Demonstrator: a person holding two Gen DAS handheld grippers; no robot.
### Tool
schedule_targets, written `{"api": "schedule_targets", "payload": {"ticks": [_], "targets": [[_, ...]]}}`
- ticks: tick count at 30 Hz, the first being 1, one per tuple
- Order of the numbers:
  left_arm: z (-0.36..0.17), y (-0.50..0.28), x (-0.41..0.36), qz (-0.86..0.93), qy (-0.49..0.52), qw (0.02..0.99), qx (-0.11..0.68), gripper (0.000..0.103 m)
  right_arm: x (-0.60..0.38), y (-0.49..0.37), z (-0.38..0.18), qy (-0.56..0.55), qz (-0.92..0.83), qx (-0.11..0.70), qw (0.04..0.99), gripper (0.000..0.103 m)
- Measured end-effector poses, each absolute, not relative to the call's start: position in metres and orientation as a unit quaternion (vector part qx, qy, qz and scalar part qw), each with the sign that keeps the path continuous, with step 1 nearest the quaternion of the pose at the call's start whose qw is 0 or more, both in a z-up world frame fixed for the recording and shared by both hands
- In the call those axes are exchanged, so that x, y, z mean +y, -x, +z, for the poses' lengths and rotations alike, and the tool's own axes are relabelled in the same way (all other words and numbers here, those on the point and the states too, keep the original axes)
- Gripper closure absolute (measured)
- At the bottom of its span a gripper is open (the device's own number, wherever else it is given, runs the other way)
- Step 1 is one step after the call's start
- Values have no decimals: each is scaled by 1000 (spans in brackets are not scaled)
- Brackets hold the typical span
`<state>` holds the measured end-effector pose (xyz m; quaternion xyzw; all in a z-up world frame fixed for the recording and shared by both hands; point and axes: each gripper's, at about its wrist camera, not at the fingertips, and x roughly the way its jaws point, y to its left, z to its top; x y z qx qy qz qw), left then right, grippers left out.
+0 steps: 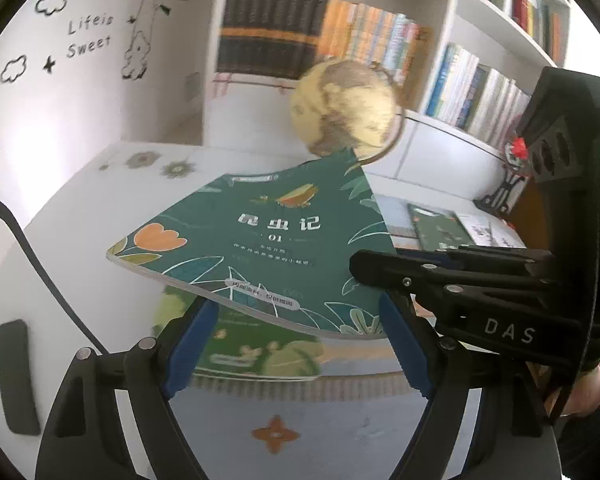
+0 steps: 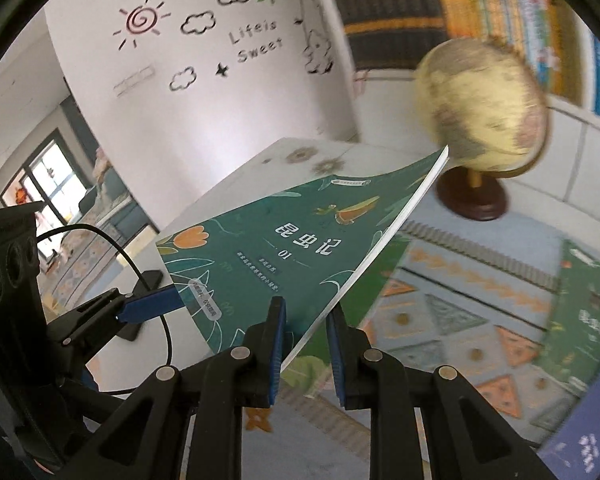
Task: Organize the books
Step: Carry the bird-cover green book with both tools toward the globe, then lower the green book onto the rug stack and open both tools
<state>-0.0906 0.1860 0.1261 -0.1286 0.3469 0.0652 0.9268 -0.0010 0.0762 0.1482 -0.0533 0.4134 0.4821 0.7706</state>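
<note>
A green book point(image 2: 284, 248) is carried in the air above the table point(image 1: 80, 208), near the globe point(image 2: 480, 108), clenched at its edge by the right gripper point(image 2: 306, 332) while the left gripper point(image 1: 296, 340) is spread beneath it, gripping nothing; next, a shelf slot must be picked.

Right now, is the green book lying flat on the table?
No, the green book hangs tilted in the air, clamped at its edge by the right gripper.

A child's reading room at home

White built-in bookshelves point(image 1: 452, 60) packed with colourful books are lining the wall, a cream globe point(image 2: 480, 108) standing nearby, cartoon wall stickers point(image 2: 204, 36) decorating white paint.
</note>
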Motion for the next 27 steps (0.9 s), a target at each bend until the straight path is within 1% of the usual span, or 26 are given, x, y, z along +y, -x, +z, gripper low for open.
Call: {"api": "schedule_targets", "payload": {"ticks": [8, 11, 15, 18, 19, 20, 22, 24, 27], "targets": [[86, 83, 222, 45, 184, 910, 369, 23, 120, -7, 106, 67, 474, 458, 749, 83], [73, 79, 227, 30, 210, 901, 377, 23, 120, -15, 97, 57, 470, 471, 744, 82], [57, 81, 226, 19, 215, 892, 397, 23, 116, -27, 82, 34, 455, 501, 735, 82], [49, 89, 226, 17, 221, 885, 409, 23, 115, -28, 69, 29, 440, 531, 724, 78], [48, 92, 227, 19, 218, 885, 410, 23, 116, -28, 63, 33, 432, 546, 717, 77], [46, 97, 226, 23, 214, 884, 416, 23, 118, -27, 56, 40, 425, 561, 709, 73], [42, 106, 226, 28, 211, 878, 429, 23, 119, -24, 42, 60, 412, 583, 697, 72], [41, 118, 225, 34, 215, 873, 437, 23, 113, -18, 39, 53, 414, 588, 693, 72], [49, 133, 217, 43, 214, 872, 438, 22, 92, -7, 52, 51, 407, 572, 711, 72]]}}
